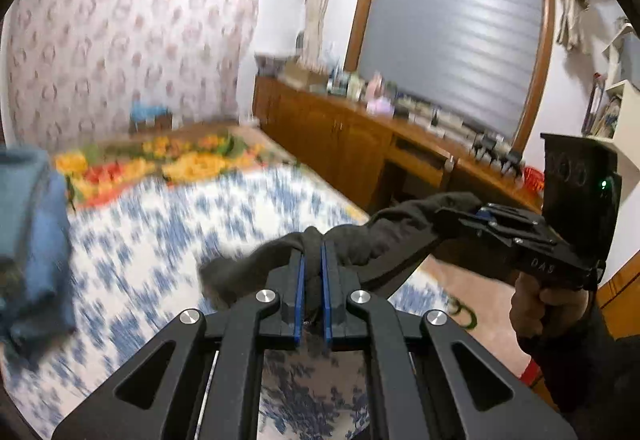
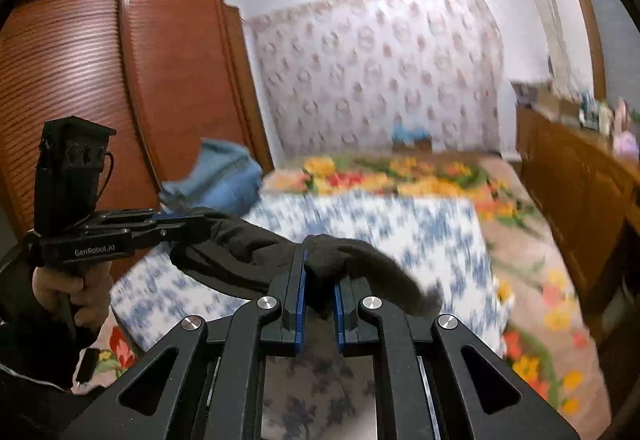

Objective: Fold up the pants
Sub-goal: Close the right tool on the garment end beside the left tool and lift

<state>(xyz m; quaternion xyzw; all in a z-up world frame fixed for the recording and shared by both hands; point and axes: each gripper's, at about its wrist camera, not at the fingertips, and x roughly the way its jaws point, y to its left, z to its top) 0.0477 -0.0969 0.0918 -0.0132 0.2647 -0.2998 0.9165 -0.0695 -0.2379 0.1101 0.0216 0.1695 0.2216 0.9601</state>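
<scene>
Left: a blue folded garment [image 1: 34, 240] lies at the edge of the blue-and-white floral bedspread [image 1: 160, 224]. Centre: the left gripper [image 1: 313, 260], jaws closed, pinches one part of the dark pants [image 1: 384, 228], which hang raised above the bed as a sagging band. Right: the right gripper [image 1: 480, 213], likewise clamped on the pants, is carried in a person's hand [image 1: 548, 304]. Behind stands a wooden sideboard [image 1: 340, 143] beneath a window blind [image 1: 452, 31].
</scene>
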